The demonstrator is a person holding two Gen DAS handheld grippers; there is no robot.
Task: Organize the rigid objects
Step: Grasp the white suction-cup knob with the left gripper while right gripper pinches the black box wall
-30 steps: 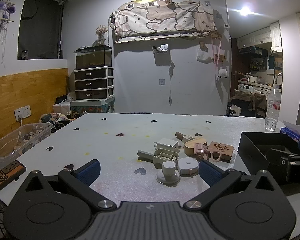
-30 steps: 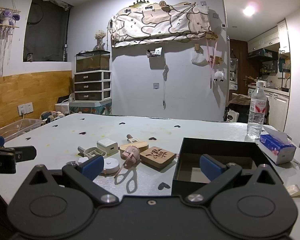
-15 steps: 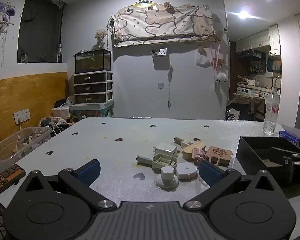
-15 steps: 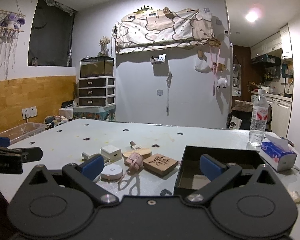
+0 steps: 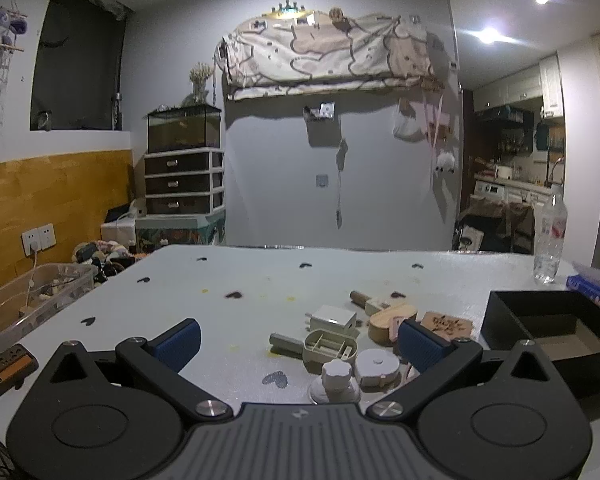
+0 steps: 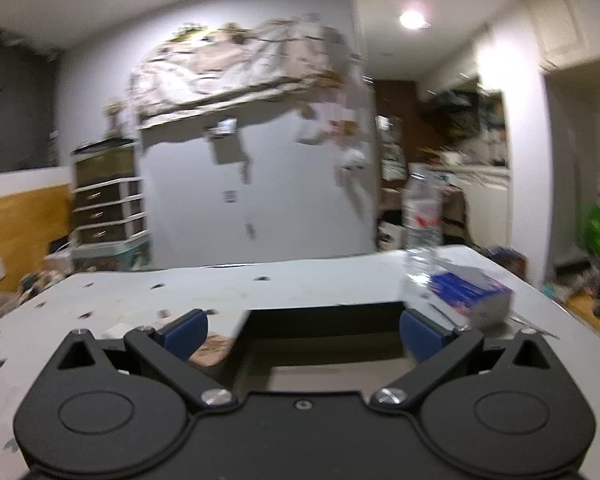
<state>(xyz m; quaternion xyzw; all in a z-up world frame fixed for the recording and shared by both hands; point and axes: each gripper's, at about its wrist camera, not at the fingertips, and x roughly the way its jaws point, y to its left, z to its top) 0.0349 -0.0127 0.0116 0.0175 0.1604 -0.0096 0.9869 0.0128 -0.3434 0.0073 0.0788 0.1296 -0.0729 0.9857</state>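
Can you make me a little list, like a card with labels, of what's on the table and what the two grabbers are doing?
Table: white top with small dark hearts
Box: black box, open top, nothing seen inside
Pile: white charger, round tape measure, knob, wooden tag
Also there: water bottle, blue tissue pack
Left gripper: jaws open, holding nothing, facing the pile
Right gripper: jaws open, holding nothing, facing the box; its picture is blurry

The counter (image 5: 284,280) looks matt and faintly speckled. Two small blocks (image 5: 446,325) are pale wood, one engraved. The charger (image 5: 332,319) is smooth white plastic. The black box (image 5: 548,322) looks like matt card. The water bottle (image 5: 550,236) is clear glossy plastic.
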